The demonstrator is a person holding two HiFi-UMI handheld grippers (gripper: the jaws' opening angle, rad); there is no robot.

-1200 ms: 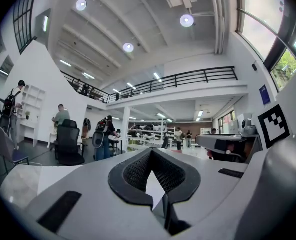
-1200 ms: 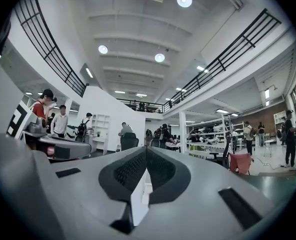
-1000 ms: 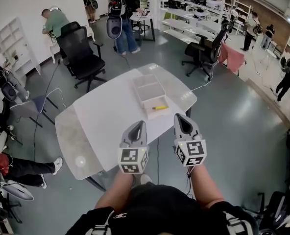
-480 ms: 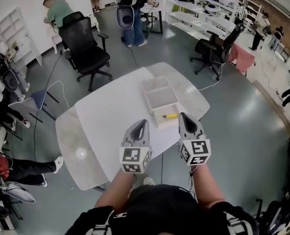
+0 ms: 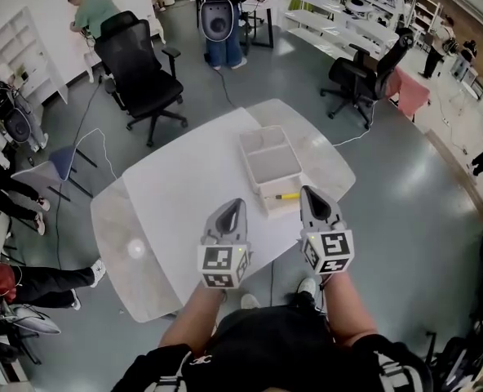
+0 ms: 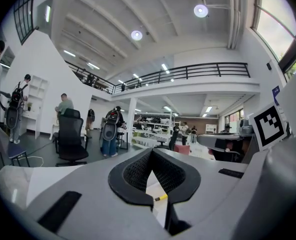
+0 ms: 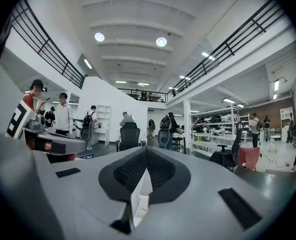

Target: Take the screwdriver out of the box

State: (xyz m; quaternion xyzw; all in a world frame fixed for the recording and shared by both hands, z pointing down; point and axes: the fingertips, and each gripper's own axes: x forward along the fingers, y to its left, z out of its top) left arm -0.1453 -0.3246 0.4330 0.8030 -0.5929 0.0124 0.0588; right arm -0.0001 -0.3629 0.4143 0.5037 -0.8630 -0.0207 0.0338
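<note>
A clear two-compartment box (image 5: 244, 149) stands on the white table (image 5: 176, 194). The yellow screwdriver (image 5: 287, 196) lies in its near compartment. My left gripper (image 5: 234, 206) is shut and empty, held level over the table's near edge, just left of the box's near end. My right gripper (image 5: 311, 192) is shut and empty too, beside the box's near right corner. In the left gripper view the screwdriver (image 6: 161, 197) shows through the gap below the closed tips of the left gripper (image 6: 151, 151). In the right gripper view the box's wall (image 7: 139, 190) shows under the tips of the right gripper (image 7: 146, 149).
A black office chair (image 5: 139, 80) stands beyond the table's far left, another (image 5: 364, 76) at the far right. A blue stool (image 5: 62, 166) and seated people are at the left. Cables run over the grey floor. Shelving lines the back.
Both grippers have come forward together toward the table. Their tips now reach the near end of the box, and the box and screwdriver sit nearer to them. Both stay shut.
</note>
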